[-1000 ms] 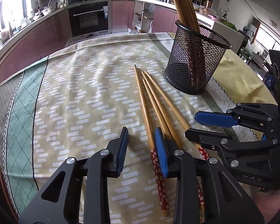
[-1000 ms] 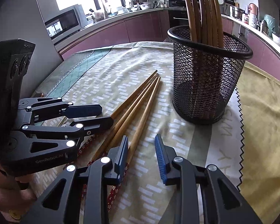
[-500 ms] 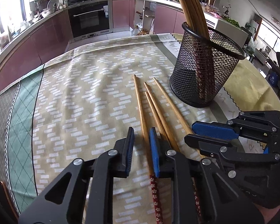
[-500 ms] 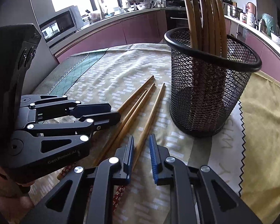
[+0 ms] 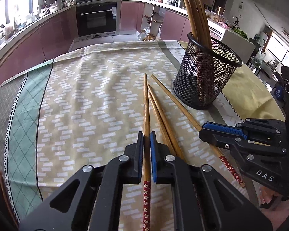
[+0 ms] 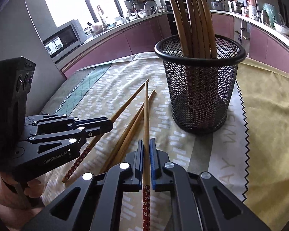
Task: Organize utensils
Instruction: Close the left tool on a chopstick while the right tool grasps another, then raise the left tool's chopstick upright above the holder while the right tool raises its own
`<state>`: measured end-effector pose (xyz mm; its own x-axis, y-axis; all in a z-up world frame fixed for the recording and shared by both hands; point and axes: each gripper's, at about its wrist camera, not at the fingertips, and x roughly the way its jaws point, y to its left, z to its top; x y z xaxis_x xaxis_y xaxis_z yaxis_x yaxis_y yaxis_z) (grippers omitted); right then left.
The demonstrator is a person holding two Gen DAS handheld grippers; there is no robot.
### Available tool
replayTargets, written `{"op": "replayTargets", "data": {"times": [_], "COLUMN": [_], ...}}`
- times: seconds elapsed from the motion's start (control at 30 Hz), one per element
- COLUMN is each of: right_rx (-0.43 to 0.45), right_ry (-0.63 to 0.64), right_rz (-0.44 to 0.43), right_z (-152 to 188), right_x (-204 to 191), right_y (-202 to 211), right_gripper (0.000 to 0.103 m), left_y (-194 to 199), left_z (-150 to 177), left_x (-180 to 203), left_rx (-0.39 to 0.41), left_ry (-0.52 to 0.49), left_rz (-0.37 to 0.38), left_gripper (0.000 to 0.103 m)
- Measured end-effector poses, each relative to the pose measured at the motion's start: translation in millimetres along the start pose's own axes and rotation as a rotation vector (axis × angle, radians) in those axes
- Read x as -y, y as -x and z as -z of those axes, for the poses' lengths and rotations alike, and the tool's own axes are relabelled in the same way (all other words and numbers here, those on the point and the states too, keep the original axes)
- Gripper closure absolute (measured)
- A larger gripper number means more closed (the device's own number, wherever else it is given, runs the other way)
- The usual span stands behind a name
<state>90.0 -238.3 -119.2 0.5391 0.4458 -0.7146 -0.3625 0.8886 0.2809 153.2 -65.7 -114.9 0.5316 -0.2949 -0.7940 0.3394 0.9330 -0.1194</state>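
Several wooden chopsticks with red floral ends lie on the tablecloth beside a black mesh cup [image 5: 206, 77] that holds several more upright; the cup also shows in the right wrist view [image 6: 200, 96]. My left gripper [image 5: 146, 134] is shut on one chopstick [image 5: 146, 104], which points forward between its blue pads. My right gripper [image 6: 146, 142] is shut on another chopstick [image 6: 146, 111]. In the left wrist view the right gripper [image 5: 205, 129] sits over the rightmost chopstick [image 5: 175, 102]. Two loose chopsticks [image 5: 161, 113] lie between them. The left gripper shows in the right wrist view [image 6: 109, 124].
The table carries a beige patterned cloth [image 5: 86, 100] with a green band at the left and a yellow cloth [image 6: 269, 115] at the right. Kitchen counters, an oven [image 5: 96, 19] and a microwave [image 6: 65, 36] stand beyond the table.
Both grippers have closed from open, each onto a chopstick. Both have moved forward along the chopsticks, and the right one's chopstick has swung away from the others.
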Motion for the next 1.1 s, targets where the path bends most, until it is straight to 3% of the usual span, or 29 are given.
{"op": "replayTargets", "data": {"times": [0.23, 0.63, 0.83, 1.1], "right_rx": [-0.04, -0.08, -0.076, -0.025], "right_ry": [0.032, 0.063, 0.07, 0.069], "right_rz": [-0.047, 0.006, 0.011, -0.015], "right_z": [4.1, -5.0, -5.8, -6.5], "right_x": [-6.3, -9.2, -8.9, -8.1], "right_y": [-3.2, -20.3, -23.7, -6.5], "right_gripper": [0.097, 0.095, 0.097, 0.097], "left_y": [2.6, -8.1, -12.1, 3.7], "left_z": [17.6, 6.5, 0.4, -3.6], "left_x": [9.9, 7.0, 8.5, 5.1], "left_rx": [-0.032, -0.056, -0.059, -0.006], "left_ry": [-0.035, -0.069, -0.074, -0.028], "left_rz": [0.04, 0.042, 0.035, 0.028], "left_gripper": [0.095, 0.093, 0.093, 0.095]}}
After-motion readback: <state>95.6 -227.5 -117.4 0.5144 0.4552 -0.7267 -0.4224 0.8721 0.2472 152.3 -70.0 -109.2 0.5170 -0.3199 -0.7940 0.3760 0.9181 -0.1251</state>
